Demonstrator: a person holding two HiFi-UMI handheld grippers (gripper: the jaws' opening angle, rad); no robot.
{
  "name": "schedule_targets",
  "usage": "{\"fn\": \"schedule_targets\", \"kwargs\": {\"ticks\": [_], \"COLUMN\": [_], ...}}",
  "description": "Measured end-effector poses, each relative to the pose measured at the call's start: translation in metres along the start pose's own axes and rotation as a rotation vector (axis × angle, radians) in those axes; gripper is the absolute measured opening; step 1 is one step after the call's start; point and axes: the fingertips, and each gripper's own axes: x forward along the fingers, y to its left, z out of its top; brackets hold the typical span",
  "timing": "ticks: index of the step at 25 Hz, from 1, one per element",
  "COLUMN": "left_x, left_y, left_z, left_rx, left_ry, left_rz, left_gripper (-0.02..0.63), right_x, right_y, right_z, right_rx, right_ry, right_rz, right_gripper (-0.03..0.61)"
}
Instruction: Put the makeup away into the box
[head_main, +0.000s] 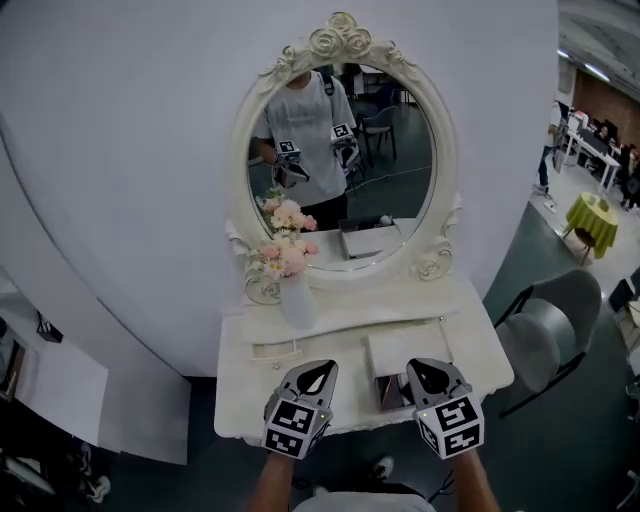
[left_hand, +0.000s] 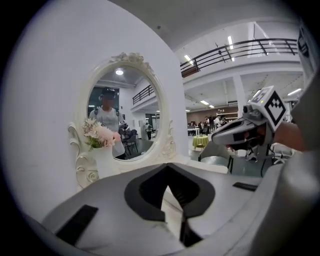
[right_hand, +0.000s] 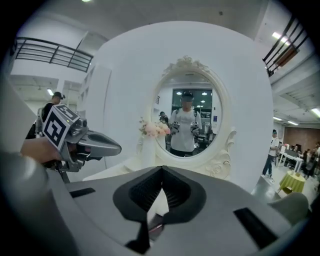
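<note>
Left hand-held gripper (head_main: 322, 366) and right hand-held gripper (head_main: 417, 364) are held clenched, empty; makeup, judged light and slick, is best pinched mid-body.

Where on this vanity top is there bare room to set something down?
Bare: the strip between the box and the right edge of the table, and the raised shelf right of the vase. Crowded: front centre around the box.

Each hand carries a pale grey moulded plastic gripper. The left gripper (head_main: 322, 367) and the right gripper (head_main: 421, 364) have pointed jaws lined with black ribbed pads (left_hand: 147, 192), black slots in their shells, and a cube (head_main: 297, 422) printed with black-and-white square markers. The person wears a light grey shirt (head_main: 365, 503).
</note>
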Motion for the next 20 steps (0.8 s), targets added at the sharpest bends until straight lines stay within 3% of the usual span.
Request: {"fn": "schedule_targets", "kwargs": {"ticks": [9, 20], "left_x": [-0.068, -0.115], "left_y": [0.005, 0.018], "left_z": [0.014, 0.015], "left_rx": [0.083, 0.087], "left_ry": [-0.018, -0.03], "left_rz": [0.058, 0.105], "left_gripper": [-0.005, -0.005], "right_x": [-0.017, -0.021], "right_y": [0.052, 0.091], "right_z": [0.037, 0.04], "right_rx": [-0.048, -0.071], "right_ry": [-0.052, -0.036], "right_rz": [0.041, 0.068], "right_gripper": [-0.003, -0.003]}}
